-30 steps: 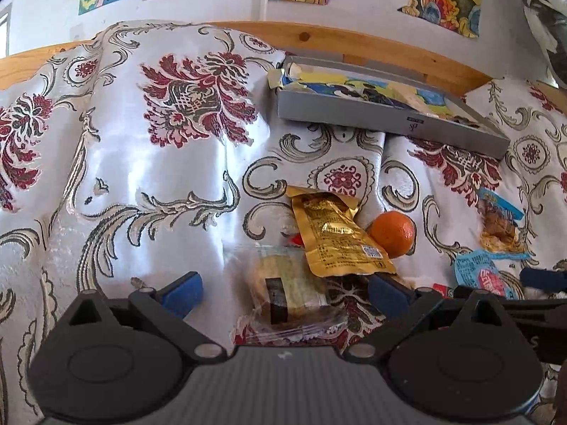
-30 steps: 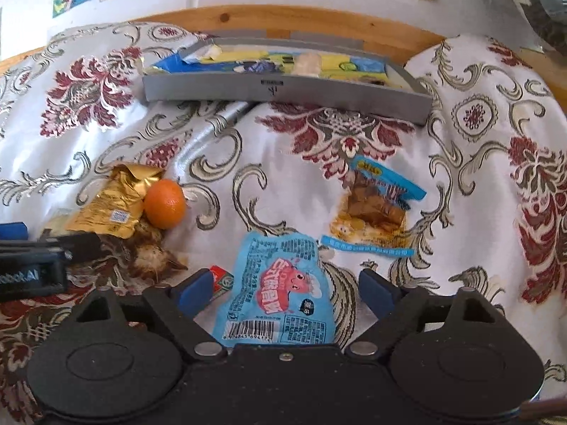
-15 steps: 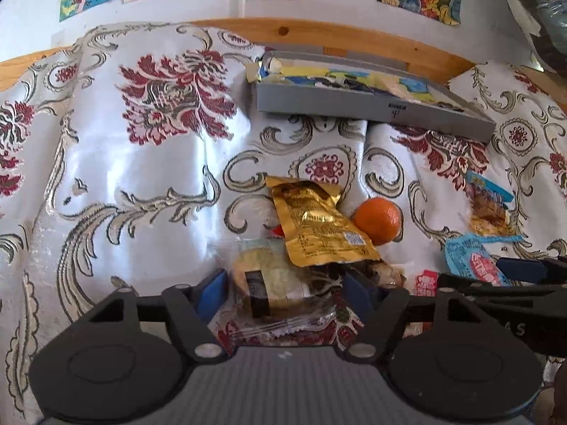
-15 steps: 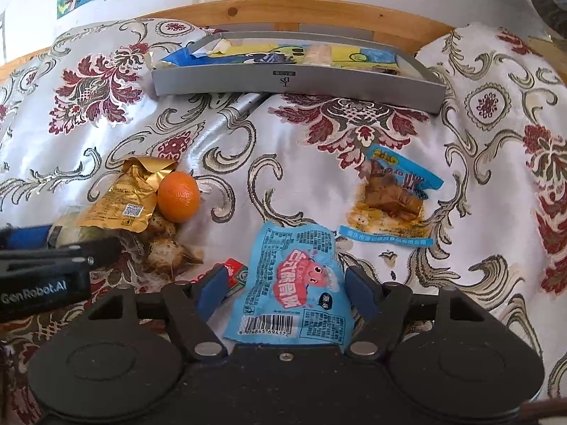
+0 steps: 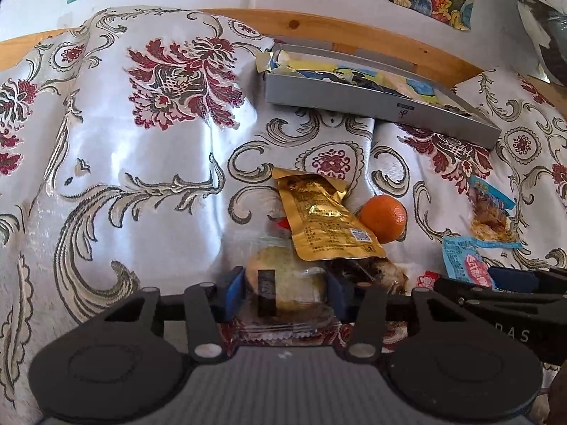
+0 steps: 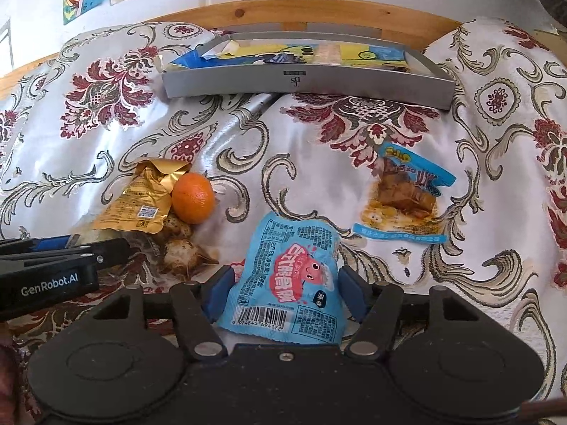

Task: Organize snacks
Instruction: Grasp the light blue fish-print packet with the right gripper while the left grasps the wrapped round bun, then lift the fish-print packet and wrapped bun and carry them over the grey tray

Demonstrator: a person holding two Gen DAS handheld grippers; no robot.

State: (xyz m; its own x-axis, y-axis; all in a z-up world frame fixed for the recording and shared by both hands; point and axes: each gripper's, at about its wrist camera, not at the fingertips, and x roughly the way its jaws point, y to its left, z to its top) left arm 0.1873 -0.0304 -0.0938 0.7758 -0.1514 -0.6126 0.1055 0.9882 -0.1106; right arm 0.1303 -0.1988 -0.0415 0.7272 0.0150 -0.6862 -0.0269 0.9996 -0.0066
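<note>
In the left wrist view my left gripper (image 5: 286, 292) is shut on a clear-wrapped pale round pastry (image 5: 294, 276), one blue pad on each side of it. A gold packet (image 5: 326, 223) overlaps the pastry's far edge, and an orange (image 5: 382, 217) lies just right of that. In the right wrist view my right gripper (image 6: 285, 292) is shut on a light-blue snack packet (image 6: 290, 269) lying on the cloth, its pads against the packet's two sides. The grey tray (image 6: 304, 83) with several colourful packets stands at the back.
A blue-edged packet of brown snack (image 6: 404, 198) lies right of centre. Two brown wrapped lumps (image 6: 180, 248) sit under the orange (image 6: 193, 196). The left gripper's side (image 6: 53, 244) fills the right wrist view's left edge. The floral cloth is rumpled; a wooden rail and wall run behind.
Both grippers moved forward and narrowed. The left fingers closed from wide open onto the pastry. The right fingers closed in onto the blue packet's sides.
</note>
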